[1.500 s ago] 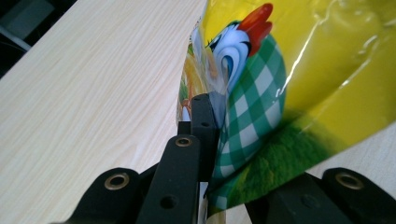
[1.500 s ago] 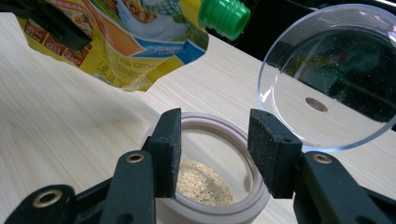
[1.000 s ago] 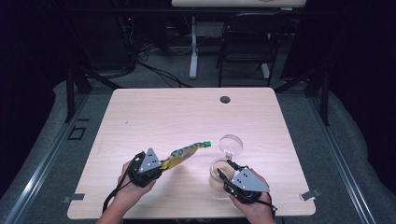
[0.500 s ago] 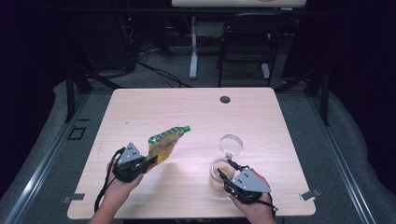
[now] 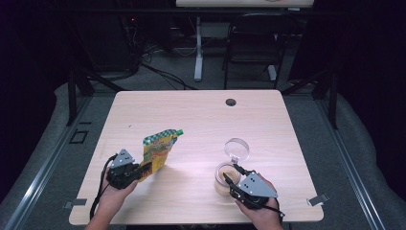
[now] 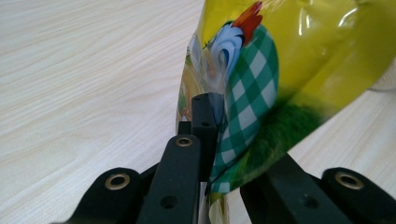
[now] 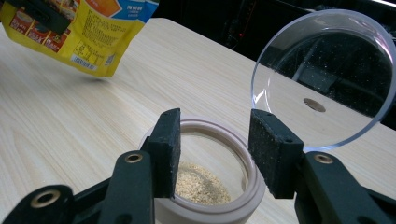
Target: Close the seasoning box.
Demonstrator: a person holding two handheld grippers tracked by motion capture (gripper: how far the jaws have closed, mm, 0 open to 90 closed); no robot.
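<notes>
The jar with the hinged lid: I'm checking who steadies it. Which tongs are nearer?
Right. The right tongs straddle the jar rim; the left tongs hold the yellow pouch across the table.

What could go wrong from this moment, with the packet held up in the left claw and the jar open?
1. The left claw pinches the yellow packet by one edge only, so the packet might slip or swing.
2. The packet is lifted off the table, tilted; if its top is open, granules may spill.
3. The jar is open, its clear lid raised behind it, and the right claw stands around the rim; a push could tip the jar.
</notes>
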